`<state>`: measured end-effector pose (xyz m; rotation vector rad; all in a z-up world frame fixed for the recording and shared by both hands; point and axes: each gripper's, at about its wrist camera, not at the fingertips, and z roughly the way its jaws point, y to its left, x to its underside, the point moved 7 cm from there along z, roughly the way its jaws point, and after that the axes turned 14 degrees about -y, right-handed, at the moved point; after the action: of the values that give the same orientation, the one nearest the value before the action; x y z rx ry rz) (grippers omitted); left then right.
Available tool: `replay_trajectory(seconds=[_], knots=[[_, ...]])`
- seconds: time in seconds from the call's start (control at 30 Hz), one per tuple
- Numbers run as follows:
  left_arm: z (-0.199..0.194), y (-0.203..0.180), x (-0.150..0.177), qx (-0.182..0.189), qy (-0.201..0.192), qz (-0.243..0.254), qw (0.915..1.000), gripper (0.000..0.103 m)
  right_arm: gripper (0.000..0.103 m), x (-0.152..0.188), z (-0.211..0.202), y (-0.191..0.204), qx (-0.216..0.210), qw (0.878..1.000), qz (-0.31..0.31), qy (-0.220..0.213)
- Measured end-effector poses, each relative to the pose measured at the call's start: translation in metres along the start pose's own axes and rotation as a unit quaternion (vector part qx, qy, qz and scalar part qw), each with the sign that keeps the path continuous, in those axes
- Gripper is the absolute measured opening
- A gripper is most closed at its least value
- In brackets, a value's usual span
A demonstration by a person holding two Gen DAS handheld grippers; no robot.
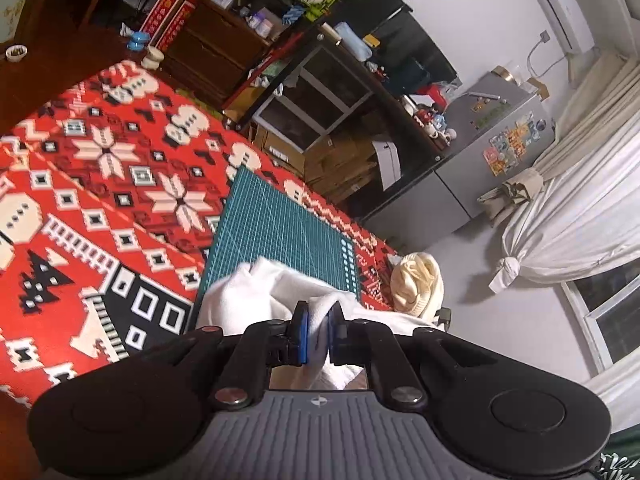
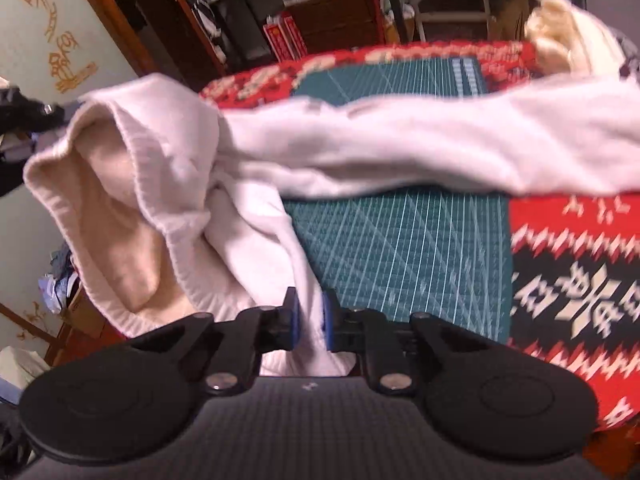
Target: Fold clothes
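**Ana:** Fabric first, going left to right from the green gridded cutting mat (image 1: 276,232). Over the mat's near edge the left gripper (image 1: 319,334) is clenched on a bunched fold of the white fleecy sweatshirt (image 1: 256,292); cloth fills the gap between its blue pads.

**Ben:** And the other side?

**Ana:** The right gripper (image 2: 309,322) is also pinched on that sweatshirt, on a strip of white cloth running down between its pads at the mat's near edge. The garment hangs lifted above the mat: a ribbed opening (image 2: 120,216) sags left of the mat, showing its cream lining, and a long sleeve-like part (image 2: 440,148) stretches across above the mat towards its right side.

**Ben:** So it isn't flat yet?

**Ana:** No. I judge the step in hand is spreading it out before any fold. To do it well, both grips should hold, the hands should draw apart until the cloth between them goes taut, then lower it squarely onto the mat, with the red patterned blanket (image 1: 100,184) around it left undisturbed.

**Ben:** Any risk?

**Ana:** The left grip holds a thick bunch, so layers could slip out unevenly. The cream knitted garment (image 1: 418,284) lies at the mat's far right corner, close enough to snag the trailing sleeve.
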<state>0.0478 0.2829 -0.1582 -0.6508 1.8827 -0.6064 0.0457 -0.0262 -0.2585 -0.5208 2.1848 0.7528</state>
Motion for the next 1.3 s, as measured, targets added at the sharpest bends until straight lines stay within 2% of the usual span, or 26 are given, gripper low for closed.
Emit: replay_trajectory(seconds=[0.1, 0.27, 0.3, 0.33, 0.47, 0.57, 0.63, 0.7, 0.87, 0.97, 1.03, 1.17, 1.27, 1.3], knots=[[-0.009, -0.008, -0.016, 0.006, -0.016, 0.007, 0.9998, 0.008, 0.010, -0.033, -0.021, 0.002, 0.007, 0.999, 0.004, -0.043], [-0.025, -0.038, -0.057, 0.030, -0.049, 0.014, 0.9982, 0.008, 0.008, -0.112, -0.063, 0.007, 0.018, 0.993, 0.002, -0.113], [-0.028, -0.046, -0.067, 0.034, -0.057, 0.020, 0.9976, 0.008, 0.007, -0.129, -0.073, 0.009, 0.022, 0.992, -0.006, -0.127], [-0.032, -0.055, -0.077, 0.039, -0.065, 0.027, 0.9968, 0.008, 0.000, -0.146, -0.084, 0.012, 0.028, 0.990, -0.016, -0.141], [-0.043, -0.091, -0.111, 0.051, -0.095, 0.059, 0.9925, 0.006, 0.000, -0.222, -0.141, 0.022, 0.052, 0.977, -0.046, -0.201], [-0.041, -0.105, -0.117, 0.049, -0.099, 0.080, 0.9907, 0.005, 0.000, -0.256, -0.157, 0.021, 0.042, 0.980, -0.028, -0.191], [-0.037, -0.103, -0.111, 0.041, -0.093, 0.090, 0.9908, 0.005, 0.000, -0.252, -0.151, 0.020, 0.047, 0.984, -0.028, -0.169], [-0.033, -0.098, -0.104, 0.031, -0.086, 0.098, 0.9910, 0.005, 0.002, -0.233, -0.140, 0.023, 0.042, 0.988, -0.036, -0.141], [-0.027, -0.066, -0.094, 0.004, -0.069, 0.089, 0.9937, 0.004, 0.011, -0.145, -0.081, 0.028, 0.018, 0.998, 0.007, -0.058], [-0.026, -0.045, -0.094, -0.018, -0.065, 0.092, 0.9935, 0.004, 0.012, -0.093, -0.050, 0.040, -0.008, 0.999, 0.044, -0.029], [-0.028, -0.031, -0.095, -0.029, -0.064, 0.094, 0.9931, 0.004, 0.016, -0.072, -0.033, 0.047, -0.022, 0.998, 0.054, -0.018], [-0.034, -0.003, -0.091, -0.055, -0.060, 0.120, 0.9895, 0.005, 0.018, -0.054, -0.017, 0.060, -0.028, 0.999, 0.036, -0.005], [-0.041, 0.020, -0.084, -0.091, -0.063, 0.155, 0.9817, 0.011, 0.026, -0.051, -0.015, 0.064, -0.030, 0.999, 0.031, -0.003], [-0.043, 0.028, -0.081, -0.104, -0.065, 0.166, 0.9785, 0.018, 0.026, -0.051, -0.016, 0.064, -0.028, 0.999, 0.028, -0.003]])
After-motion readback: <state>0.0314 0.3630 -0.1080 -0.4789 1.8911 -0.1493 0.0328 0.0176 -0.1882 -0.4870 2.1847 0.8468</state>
